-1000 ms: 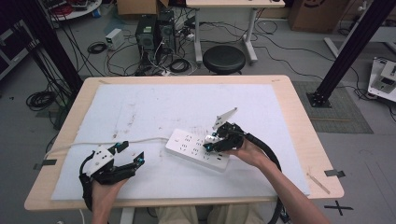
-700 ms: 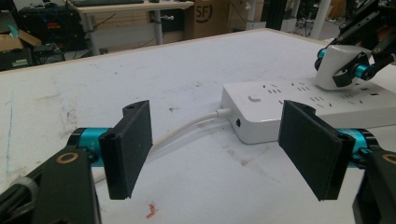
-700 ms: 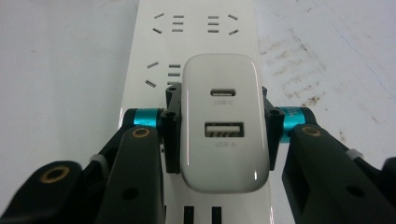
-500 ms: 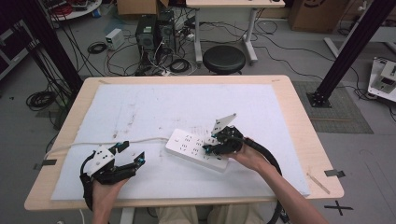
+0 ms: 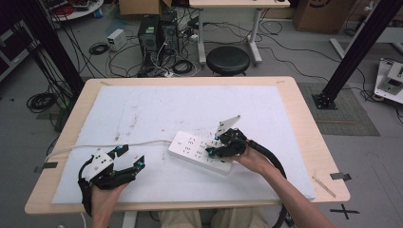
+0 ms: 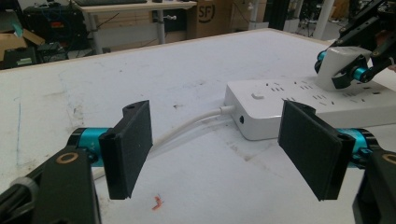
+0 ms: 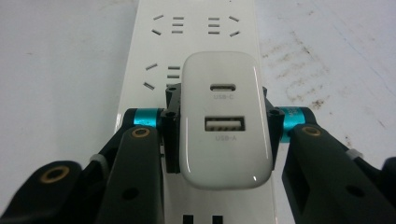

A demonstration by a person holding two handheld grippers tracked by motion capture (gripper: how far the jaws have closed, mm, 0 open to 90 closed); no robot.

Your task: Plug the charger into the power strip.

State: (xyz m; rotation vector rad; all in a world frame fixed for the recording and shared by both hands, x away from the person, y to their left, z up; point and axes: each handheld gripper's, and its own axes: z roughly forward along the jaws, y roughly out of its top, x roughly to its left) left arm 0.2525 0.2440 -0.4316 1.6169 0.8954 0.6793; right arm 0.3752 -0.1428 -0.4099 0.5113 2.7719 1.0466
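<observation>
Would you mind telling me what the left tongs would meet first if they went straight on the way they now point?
Probably the near end of the white power strip, where its cable enters; the open left tongs point at it across bare mat, though depth is hard to judge.

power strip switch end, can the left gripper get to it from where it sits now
Probably yes. The left gripper is open and faces the cord end of the power strip across bare mat, only the white cord lying between. The right gripper clamps the charger at the far end.
</observation>
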